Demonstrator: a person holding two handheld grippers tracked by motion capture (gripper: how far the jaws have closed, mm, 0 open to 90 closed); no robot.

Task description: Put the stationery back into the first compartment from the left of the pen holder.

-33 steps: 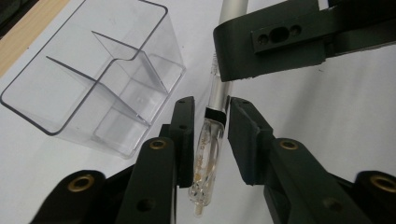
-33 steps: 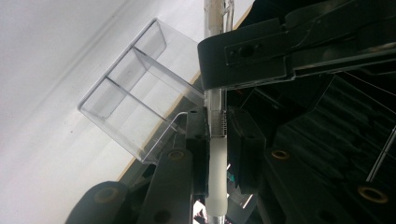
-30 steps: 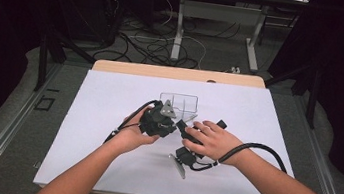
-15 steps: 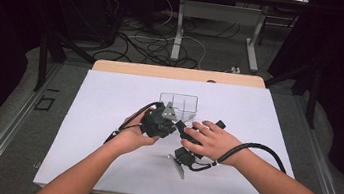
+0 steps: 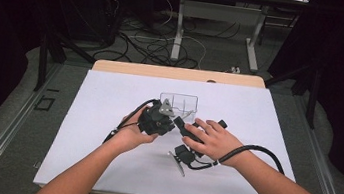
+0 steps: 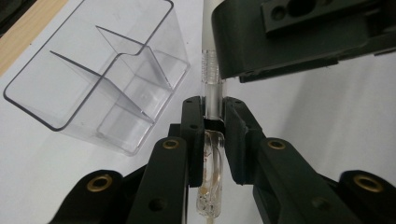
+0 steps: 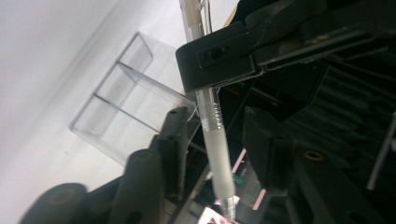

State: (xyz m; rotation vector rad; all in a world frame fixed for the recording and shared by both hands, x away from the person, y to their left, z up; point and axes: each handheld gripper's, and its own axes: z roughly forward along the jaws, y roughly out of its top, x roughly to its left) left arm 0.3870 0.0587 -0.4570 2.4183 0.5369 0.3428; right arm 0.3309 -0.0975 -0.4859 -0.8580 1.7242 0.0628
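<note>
One pen (image 6: 212,88) sits between the two grippers, a clear-barrelled thing with a whitish grip sleeve. In the left gripper view its clear end lies clamped between the left gripper's (image 6: 213,109) pads, and the barrel runs up and away under the black body of the other gripper. In the right gripper view the same pen (image 7: 215,140) hangs tip down between the right gripper's (image 7: 219,135) jaws, which stand apart with a gap on each side of the sleeve; they have just been opening, and the pads do not press on it. The left gripper's block crosses the barrel above.

Just behind the pen stands a clear box (image 6: 100,79) with inner dividers, resting on the white sheet (image 5: 109,99) that covers the table (image 5: 178,73). From the high view the box (image 5: 178,103) sits right beyond both grippers, near mid-table.

Both forearms come in from the bottom edge and meet at the middle. The left hand (image 5: 129,134) cups the left gripper (image 5: 159,120) from below, pointing it toward the right. The right hand (image 5: 214,140) lies palm down over the right gripper (image 5: 183,129), fingers spread, the tool aimed left toward the other.

From above the pen itself is too small and too covered by the tools to make out. The pen's top end is cut off in both gripper views.
</note>
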